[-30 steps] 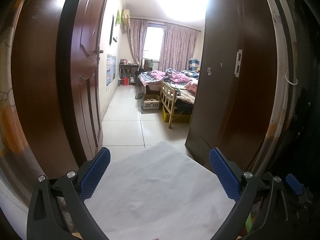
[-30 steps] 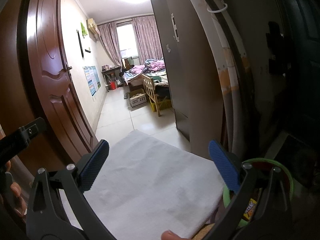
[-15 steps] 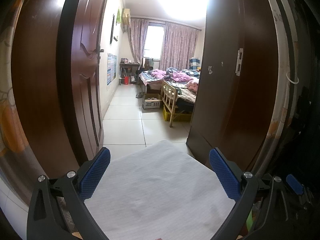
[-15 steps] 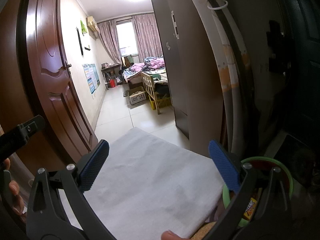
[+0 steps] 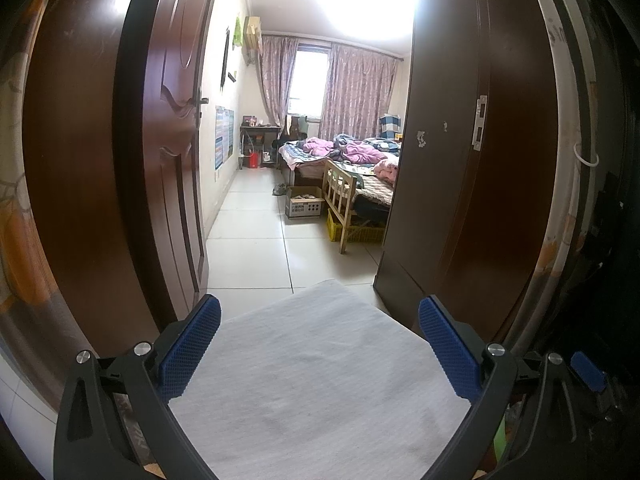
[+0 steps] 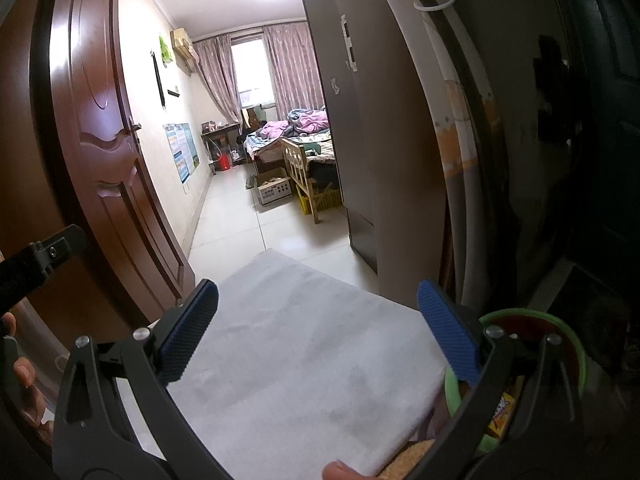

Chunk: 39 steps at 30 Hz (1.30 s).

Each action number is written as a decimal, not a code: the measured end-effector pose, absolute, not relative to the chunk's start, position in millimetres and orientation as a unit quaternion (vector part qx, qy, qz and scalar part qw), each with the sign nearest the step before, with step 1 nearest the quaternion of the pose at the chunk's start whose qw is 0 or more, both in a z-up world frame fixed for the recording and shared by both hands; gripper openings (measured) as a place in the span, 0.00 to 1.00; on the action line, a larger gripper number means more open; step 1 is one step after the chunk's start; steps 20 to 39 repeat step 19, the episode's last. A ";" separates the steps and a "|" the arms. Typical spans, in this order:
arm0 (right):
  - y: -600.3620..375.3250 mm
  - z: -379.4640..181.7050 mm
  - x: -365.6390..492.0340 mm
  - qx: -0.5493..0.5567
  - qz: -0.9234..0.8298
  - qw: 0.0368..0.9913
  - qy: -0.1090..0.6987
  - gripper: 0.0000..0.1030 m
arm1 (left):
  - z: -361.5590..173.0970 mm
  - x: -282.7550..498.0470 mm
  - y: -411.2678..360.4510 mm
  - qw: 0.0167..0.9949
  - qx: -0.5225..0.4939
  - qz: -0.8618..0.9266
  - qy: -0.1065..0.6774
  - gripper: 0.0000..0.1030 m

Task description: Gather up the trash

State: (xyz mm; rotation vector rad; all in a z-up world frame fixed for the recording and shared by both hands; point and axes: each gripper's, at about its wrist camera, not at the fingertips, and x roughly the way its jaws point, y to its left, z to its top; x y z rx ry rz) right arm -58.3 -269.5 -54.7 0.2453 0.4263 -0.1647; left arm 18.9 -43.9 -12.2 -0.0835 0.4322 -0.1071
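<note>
Glossy brown panelled door (image 5: 120, 168) at left. White, soft-textured flat sheet (image 5: 320, 380) spreads below both claws. Left gripper (image 5: 319, 348) spread wide, ribbed blue pads (image 5: 192, 344) empty. Right gripper (image 6: 318, 326) equally wide, holding nothing. Round green-rimmed bin (image 6: 576, 360) with wrappers sits just right, behind its finger.

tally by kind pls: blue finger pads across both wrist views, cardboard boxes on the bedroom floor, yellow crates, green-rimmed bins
Blue pads: 4, two on the left gripper fingers, two on the right gripper fingers
Cardboard box: 1
Yellow crate: 1
Green-rimmed bin: 1
Total: 7
</note>
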 end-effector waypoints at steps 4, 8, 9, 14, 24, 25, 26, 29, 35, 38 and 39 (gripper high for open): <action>-268.4 -56.7 -55.9 0.120 -0.080 0.966 0.216 0.96 | -14.9 17.5 -38.3 0.974 -0.041 -0.053 0.218 0.92; -270.0 -61.2 -51.3 0.119 -0.078 0.964 0.225 0.96 | -19.9 21.3 -32.2 0.972 -0.044 -0.054 0.224 0.92; -269.4 -62.2 -48.9 0.119 -0.078 0.963 0.230 0.96 | -22.0 21.9 -30.6 0.972 -0.044 -0.052 0.225 0.92; -270.2 -92.7 -26.0 0.113 -0.072 0.952 0.276 0.96 | -33.4 30.3 -20.5 0.967 -0.047 -0.049 0.246 0.92; -270.3 -167.1 22.8 0.111 -0.075 0.919 0.370 0.96 | -53.7 37.7 -4.0 0.962 -0.035 -0.040 0.269 0.92; -270.3 -167.1 22.8 0.111 -0.075 0.919 0.370 0.96 | -53.7 37.7 -4.0 0.962 -0.035 -0.040 0.269 0.92; -270.3 -167.1 22.8 0.111 -0.075 0.919 0.370 0.96 | -53.7 37.7 -4.0 0.962 -0.035 -0.040 0.269 0.92; -270.3 -167.1 22.8 0.111 -0.075 0.919 0.370 0.96 | -53.7 37.7 -4.0 0.962 -0.035 -0.040 0.269 0.92; -270.3 -167.1 22.8 0.111 -0.075 0.919 0.370 0.96 | -53.7 37.7 -4.0 0.962 -0.035 -0.040 0.269 0.92; -270.3 -167.1 22.8 0.111 -0.075 0.919 0.370 0.96 | -53.7 37.7 -4.0 0.962 -0.035 -0.040 0.269 0.92; -270.3 -167.1 22.8 0.111 -0.075 0.919 0.370 0.96 | -53.7 37.7 -4.0 0.962 -0.035 -0.040 0.269 0.92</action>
